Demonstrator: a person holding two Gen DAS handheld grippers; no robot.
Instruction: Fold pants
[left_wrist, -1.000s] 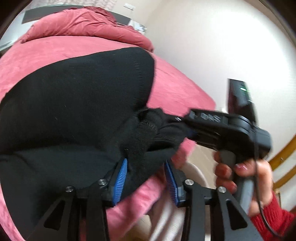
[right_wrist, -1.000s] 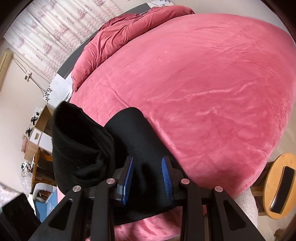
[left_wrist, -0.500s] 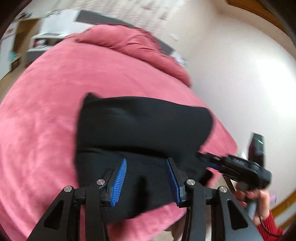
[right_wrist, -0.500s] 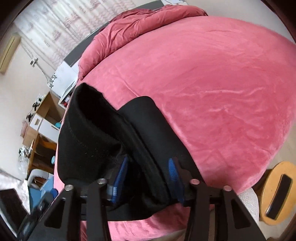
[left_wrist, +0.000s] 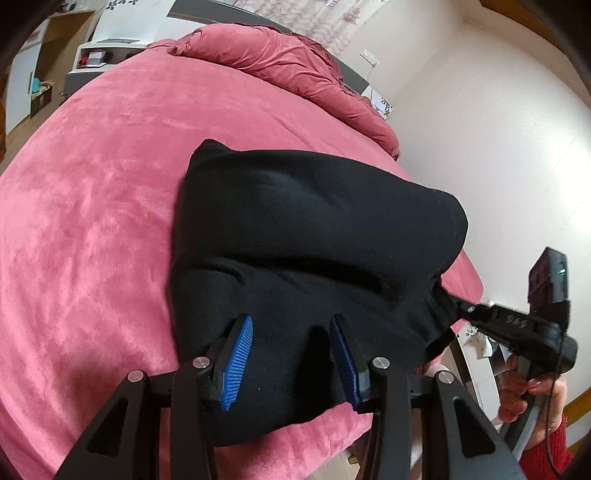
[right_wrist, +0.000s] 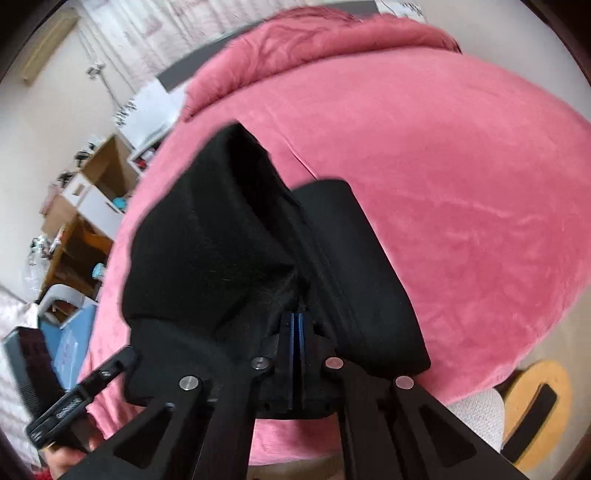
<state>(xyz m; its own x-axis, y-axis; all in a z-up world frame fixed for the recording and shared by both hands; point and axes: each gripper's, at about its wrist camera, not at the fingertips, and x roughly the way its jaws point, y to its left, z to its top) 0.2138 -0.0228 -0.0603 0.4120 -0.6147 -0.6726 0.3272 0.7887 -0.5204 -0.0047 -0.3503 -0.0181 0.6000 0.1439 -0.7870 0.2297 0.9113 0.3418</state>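
The black pants (left_wrist: 310, 236) lie folded near the front edge of the pink bed (left_wrist: 92, 221). My left gripper (left_wrist: 291, 354) is open just above the near part of the pants, holding nothing. My right gripper (right_wrist: 296, 325) is shut on a fold of the black pants (right_wrist: 221, 240), lifting their right edge off the bed. In the left wrist view the right gripper (left_wrist: 458, 304) enters from the right, its tips buried in the cloth. In the right wrist view the left gripper's body (right_wrist: 81, 398) shows at lower left.
A bunched pink duvet (left_wrist: 280, 59) lies at the head of the bed. A white wall (left_wrist: 498, 147) stands to the right. A round wooden stool (right_wrist: 535, 402) sits by the bed's corner. Shelves and boxes (right_wrist: 92, 192) stand on the left.
My left gripper let go of the pants and pulled back, now open. My right gripper closed on the fold and holds it up. The pants have been laid over onto themselves.
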